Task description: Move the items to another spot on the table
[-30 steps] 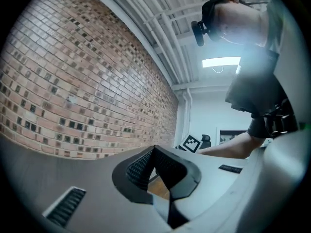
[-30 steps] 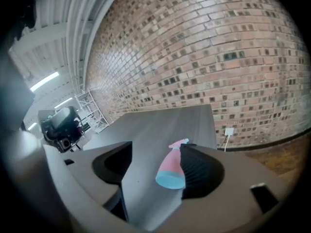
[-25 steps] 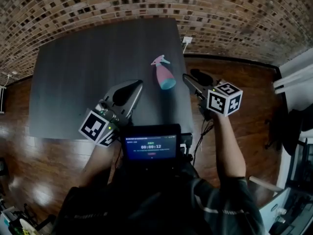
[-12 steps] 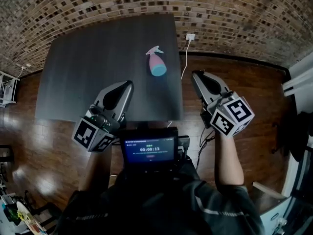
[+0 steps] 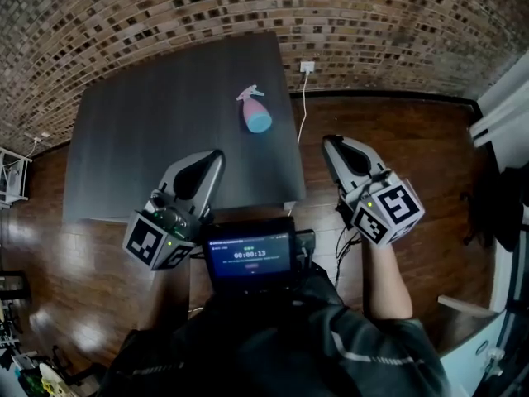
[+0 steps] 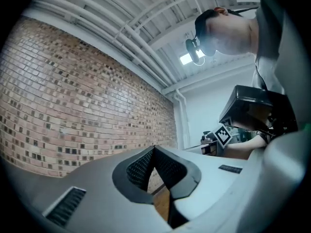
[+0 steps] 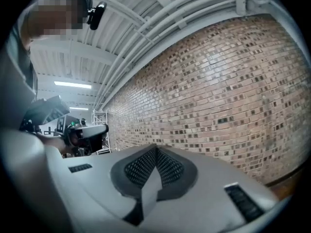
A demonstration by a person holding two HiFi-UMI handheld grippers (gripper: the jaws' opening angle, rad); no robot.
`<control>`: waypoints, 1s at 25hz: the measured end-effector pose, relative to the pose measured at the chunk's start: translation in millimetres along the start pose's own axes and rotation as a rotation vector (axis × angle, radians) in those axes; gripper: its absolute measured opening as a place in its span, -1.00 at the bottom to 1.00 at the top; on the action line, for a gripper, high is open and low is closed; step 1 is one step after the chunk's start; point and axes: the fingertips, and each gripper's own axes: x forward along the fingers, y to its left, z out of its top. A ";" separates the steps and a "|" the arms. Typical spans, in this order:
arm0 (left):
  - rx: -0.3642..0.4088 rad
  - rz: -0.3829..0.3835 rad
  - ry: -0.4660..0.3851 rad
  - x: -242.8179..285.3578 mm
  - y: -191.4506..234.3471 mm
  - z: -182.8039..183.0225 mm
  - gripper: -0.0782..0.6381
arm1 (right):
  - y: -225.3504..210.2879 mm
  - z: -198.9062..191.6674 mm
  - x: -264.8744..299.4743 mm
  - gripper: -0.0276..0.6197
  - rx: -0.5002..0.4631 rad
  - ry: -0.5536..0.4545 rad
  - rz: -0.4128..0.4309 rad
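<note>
A pink spray bottle with a blue base [image 5: 255, 114] lies on its side on the dark table [image 5: 157, 122], near its far right part. My left gripper [image 5: 212, 157] hovers over the table's near edge, shut and empty. My right gripper [image 5: 331, 143] is off the table's right side, above the wooden floor, also shut with nothing in it. Both are well short of the bottle. In the left gripper view [image 6: 154, 149] and the right gripper view [image 7: 155, 149] the pads meet, and only the brick wall and ceiling lie beyond.
A screen [image 5: 250, 255] sits at my chest between the arms. A wall socket [image 5: 307, 67] with a white cable hangs behind the table's right corner. Wooden floor surrounds the table, and white furniture [image 5: 500, 114] stands at the right edge.
Both grippers have drawn back from the table toward my body. The right gripper's jaws, apart one second ago, have shut empty. The bottle stays lying on the table.
</note>
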 end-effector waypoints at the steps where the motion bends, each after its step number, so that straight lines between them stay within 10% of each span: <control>1: -0.003 -0.002 -0.011 -0.8 0.2 2.1 -0.80 | 3.6 1.1 -1.8 -0.92 -0.006 -0.007 -0.005; 25: -0.073 -0.036 -0.039 -33.3 33.2 11.6 -0.80 | 36.8 5.5 21.1 -0.92 -0.031 0.004 -0.091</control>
